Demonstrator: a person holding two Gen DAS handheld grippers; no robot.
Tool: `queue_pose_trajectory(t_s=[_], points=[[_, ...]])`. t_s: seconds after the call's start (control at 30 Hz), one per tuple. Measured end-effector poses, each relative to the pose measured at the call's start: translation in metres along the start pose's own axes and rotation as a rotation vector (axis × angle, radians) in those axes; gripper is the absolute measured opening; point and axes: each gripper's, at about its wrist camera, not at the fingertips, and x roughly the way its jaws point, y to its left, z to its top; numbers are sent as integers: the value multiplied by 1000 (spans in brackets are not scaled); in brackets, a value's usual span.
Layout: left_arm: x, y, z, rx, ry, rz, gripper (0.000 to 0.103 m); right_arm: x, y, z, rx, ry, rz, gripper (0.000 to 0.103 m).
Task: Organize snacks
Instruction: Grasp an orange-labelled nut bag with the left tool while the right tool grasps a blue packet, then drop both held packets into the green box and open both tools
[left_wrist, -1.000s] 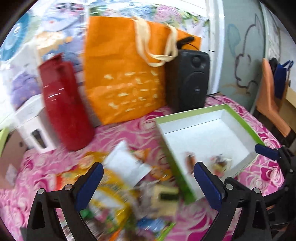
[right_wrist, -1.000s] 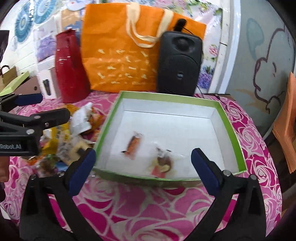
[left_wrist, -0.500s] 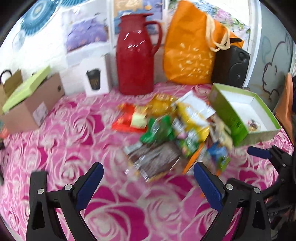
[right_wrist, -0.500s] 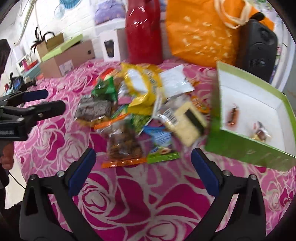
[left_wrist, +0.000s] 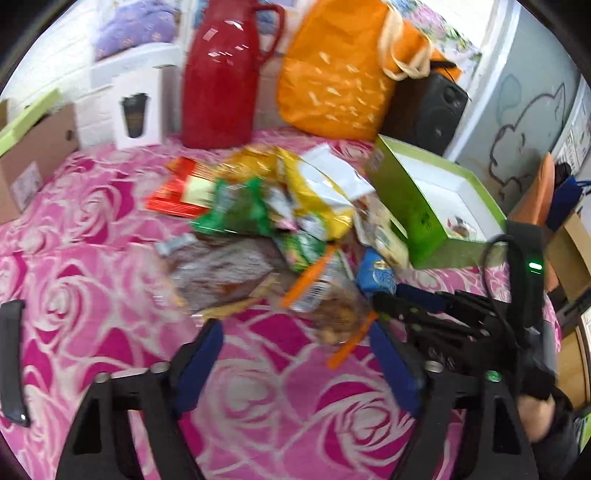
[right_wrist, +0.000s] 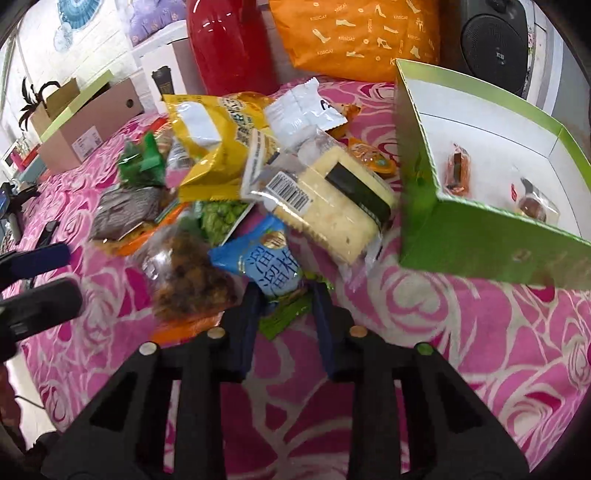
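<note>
A heap of snack packets lies on the pink rose cloth: a yellow bag (right_wrist: 214, 140), a cracker pack (right_wrist: 343, 199), a clear bag of nuts (right_wrist: 188, 273) and a blue packet (right_wrist: 266, 262). My right gripper (right_wrist: 284, 306) has its jaws narrowed onto the near end of the blue packet (left_wrist: 376, 273), with a green packet just below. To the right stands the green box (right_wrist: 480, 229) holding two small wrapped snacks (right_wrist: 458, 170). My left gripper (left_wrist: 295, 347) hangs open just in front of the heap, with nothing between its fingers.
Along the back stand a red jug (left_wrist: 225, 77), an orange bag (left_wrist: 340, 81), a black speaker (left_wrist: 428, 110) and a white carton with a cup picture (left_wrist: 136, 107). A cardboard box (right_wrist: 88, 129) sits at the far left. Bare cloth lies near me.
Both views swung left from the green box to the snack heap and moved closer. My right jaws went from wide open to narrowed on the blue packet. The left stayed open.
</note>
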Motion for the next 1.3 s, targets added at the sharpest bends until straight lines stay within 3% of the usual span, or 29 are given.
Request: queue_pose_trajectory(t_s=[0.07,0.23,0.3,0.33,0.43,0.67,0.73,0.83,0.87,0.9,1.0,1.2,1.3], points=[[17,-8,3,-16,33,-8,67,-12,-1,-6,1,-9,0,13],[49,-14,13,-68,61,12,67,-29,-6,-16,6,-26,24,14],[55,-11,15,-73,70,6,64,-31,-5,-15,-16,-38,12,37],[55,-8,15,-74,72,-8,58,-30,-5,-14,-22,-41,6,41],[48,2,13,-72,82,-3,58,-26,-3,-10,-46,-36,21,45],[38,17,8,-74,84,21,62,-5,14,4,-231,-36,11,60],[39,16,8,-68,83,25,63,3,17,7,-260,-30,10,61],[44,17,6,-74,86,15,63,13,13,5,-209,0,40,52],[47,17,5,-75,92,-2,59,11,11,4,-184,-3,49,49],[49,17,5,-75,99,-27,47,9,10,2,-166,0,57,44],[42,9,6,-39,97,-22,45,-1,11,-3,-147,-1,72,39],[9,-12,16,30,45,-69,45,-52,7,1,-120,-120,74,38],[-4,-29,35,67,1,-120,45,-81,-9,13,-97,-206,27,38]])
